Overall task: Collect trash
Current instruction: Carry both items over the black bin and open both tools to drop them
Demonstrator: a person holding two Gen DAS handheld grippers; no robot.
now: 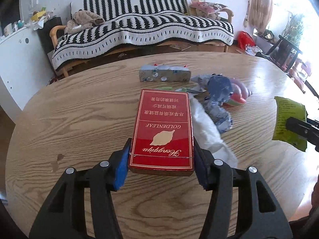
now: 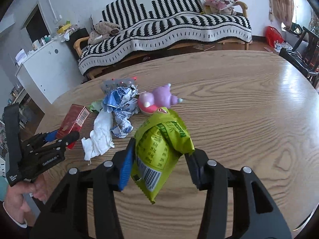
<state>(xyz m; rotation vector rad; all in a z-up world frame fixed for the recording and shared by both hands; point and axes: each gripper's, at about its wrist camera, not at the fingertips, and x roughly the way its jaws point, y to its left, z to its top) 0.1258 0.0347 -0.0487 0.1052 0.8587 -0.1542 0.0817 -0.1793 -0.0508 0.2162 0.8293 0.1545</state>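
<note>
Between the blue pads of the left gripper (image 1: 161, 159), low in the middle of the left wrist view, a red cigarette box (image 1: 163, 131) is sitting clamped by its long sides, its far end pointing up the frame toward the pile. Over in the right wrist view the right gripper (image 2: 159, 159) is pinching a crumpled green snack wrapper (image 2: 159, 149), which is bulging above the fingers and hanging below them with its barcode showing; both pieces appear to be riding clear of the wooden table (image 1: 69, 109).

Just beyond the box, right of centre, more rubbish is waiting: a white tissue (image 1: 207, 131), a crushed blue and white wrapper (image 1: 217, 95), a silver blister pack (image 1: 164, 73) further up, and a pink and purple toy (image 2: 157, 99), which I would judge is not trash at all. A striped sofa (image 1: 139, 25) is filling the top of both views. No bin is showing anywhere.

To carry this step off well, I would be keeping both grips steady and level while swinging away from the pile, since the box is only held near its near end and could be pivoting downward if jolted. The wrapper looks slippery and loosely bunched, so squeezing no looser and avoiding a brush against the tissue seems wise, as does leaving the toy undisturbed
</note>
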